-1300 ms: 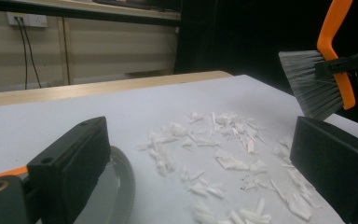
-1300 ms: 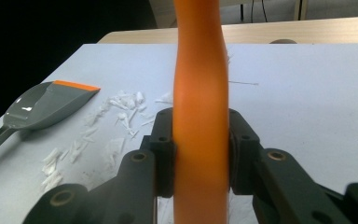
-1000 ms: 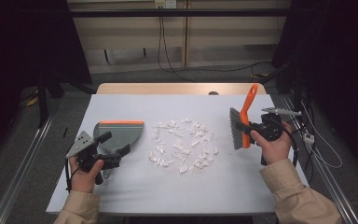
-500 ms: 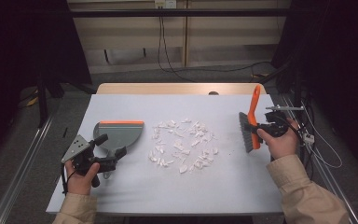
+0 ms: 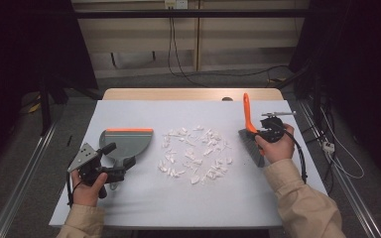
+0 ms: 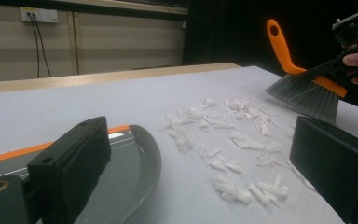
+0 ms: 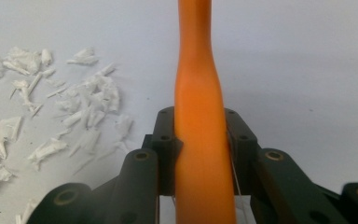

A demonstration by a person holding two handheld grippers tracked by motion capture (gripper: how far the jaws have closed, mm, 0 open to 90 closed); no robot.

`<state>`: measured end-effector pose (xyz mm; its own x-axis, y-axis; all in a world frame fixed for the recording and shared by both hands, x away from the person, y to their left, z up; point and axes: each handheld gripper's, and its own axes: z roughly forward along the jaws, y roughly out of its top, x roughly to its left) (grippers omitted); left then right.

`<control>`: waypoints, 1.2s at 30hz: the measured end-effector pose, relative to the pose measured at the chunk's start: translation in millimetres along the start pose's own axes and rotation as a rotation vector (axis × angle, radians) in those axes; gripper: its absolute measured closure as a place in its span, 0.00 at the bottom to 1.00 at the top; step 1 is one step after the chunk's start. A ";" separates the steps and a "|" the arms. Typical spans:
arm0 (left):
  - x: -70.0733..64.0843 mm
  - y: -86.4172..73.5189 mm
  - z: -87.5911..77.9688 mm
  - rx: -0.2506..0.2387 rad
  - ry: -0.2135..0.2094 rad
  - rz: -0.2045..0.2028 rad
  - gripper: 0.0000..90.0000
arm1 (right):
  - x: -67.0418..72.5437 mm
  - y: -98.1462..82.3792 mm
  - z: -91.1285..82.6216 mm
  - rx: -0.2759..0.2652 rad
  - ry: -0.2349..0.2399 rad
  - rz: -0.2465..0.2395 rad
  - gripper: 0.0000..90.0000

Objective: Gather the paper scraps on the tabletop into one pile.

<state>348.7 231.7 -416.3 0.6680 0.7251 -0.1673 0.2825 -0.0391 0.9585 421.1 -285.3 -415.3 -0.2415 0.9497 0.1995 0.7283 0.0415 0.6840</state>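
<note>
Hand-held gripper (image 5: 265, 135) at right, clamped on the orange-handled grey brush (image 5: 250, 141), we set beside the white paper scraps (image 5: 193, 153) at frame centre; left hand-held gripper (image 5: 110, 171) steadies the grey dustpan (image 5: 126, 144) opposite, its grip unclear.

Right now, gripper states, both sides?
Left gripper: at the grey dustpan handle; jaws look wide apart in its own view, grip cannot be told.
Right gripper: shut on the brush handle.
</note>
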 end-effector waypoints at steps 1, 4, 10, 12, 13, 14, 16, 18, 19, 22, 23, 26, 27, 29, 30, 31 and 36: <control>0.4 -0.4 -0.1 0.007 -0.004 0.008 0.05 | 4.4 -0.1 3.2 0.000 0.002 -0.011 0.79; 0.3 -0.7 -1.0 0.007 0.000 0.009 0.05 | 20.5 1.3 12.0 0.004 0.006 -0.049 0.79; 0.4 -0.6 -3.1 0.000 0.004 0.007 0.05 | 44.0 9.1 27.8 -0.004 -0.074 -0.121 0.79; 1.0 -1.0 -3.3 0.002 0.005 0.009 0.05 | 41.9 14.0 33.8 -0.013 -0.078 -0.113 0.79; 1.5 -1.2 -3.5 0.003 0.005 0.011 0.05 | 39.7 16.5 36.4 -0.020 -0.082 -0.106 0.79; 2.0 -1.4 -3.8 0.004 0.004 0.011 0.05 | 37.8 19.3 38.8 -0.021 -0.078 -0.091 0.79; 2.9 -1.9 -3.8 0.006 0.005 0.010 0.05 | 34.5 25.1 42.3 -0.036 -0.085 -0.095 0.79; 3.6 -2.1 -3.5 0.007 0.007 0.007 0.05 | 31.9 29.2 46.3 -0.033 -0.070 -0.082 0.79; 3.7 -2.1 -3.3 0.007 0.006 0.006 0.05 | 31.5 29.3 48.0 -0.028 -0.062 -0.071 0.79; 3.5 -2.3 -2.7 0.007 0.005 0.005 0.05 | 34.7 27.7 50.4 -0.018 -0.061 -0.104 0.77; 3.6 -2.4 -2.4 0.010 0.007 0.007 0.05 | 35.3 26.9 50.7 -0.003 -0.042 -0.102 0.74; 3.0 -2.5 -1.9 0.015 0.008 0.013 0.05 | 39.9 24.1 45.8 -0.001 -0.053 -0.158 0.73; 2.4 -2.7 -1.6 0.014 0.006 0.009 0.05 | 41.5 23.1 43.3 0.004 -0.063 -0.174 0.71; 2.0 -2.8 -1.2 0.018 0.007 0.014 0.05 | 43.0 20.6 38.8 -0.009 -0.079 -0.209 0.70; 1.6 -2.9 -1.1 0.018 0.009 0.014 0.05 | 43.9 19.6 36.5 -0.020 -0.078 -0.217 0.70; 1.4 -2.9 -1.1 0.019 0.008 0.015 0.05 | 44.3 18.8 34.5 -0.026 -0.078 -0.224 0.70; 1.4 -3.0 -1.6 0.021 0.011 0.016 0.05 | 43.3 15.1 30.3 -0.029 -0.047 -0.218 0.74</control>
<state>347.7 233.9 -419.0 0.6653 0.7315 -0.1493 0.2863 -0.0653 0.9559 441.1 -234.2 -417.6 -0.3611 0.9324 0.0122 0.6427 0.2394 0.7277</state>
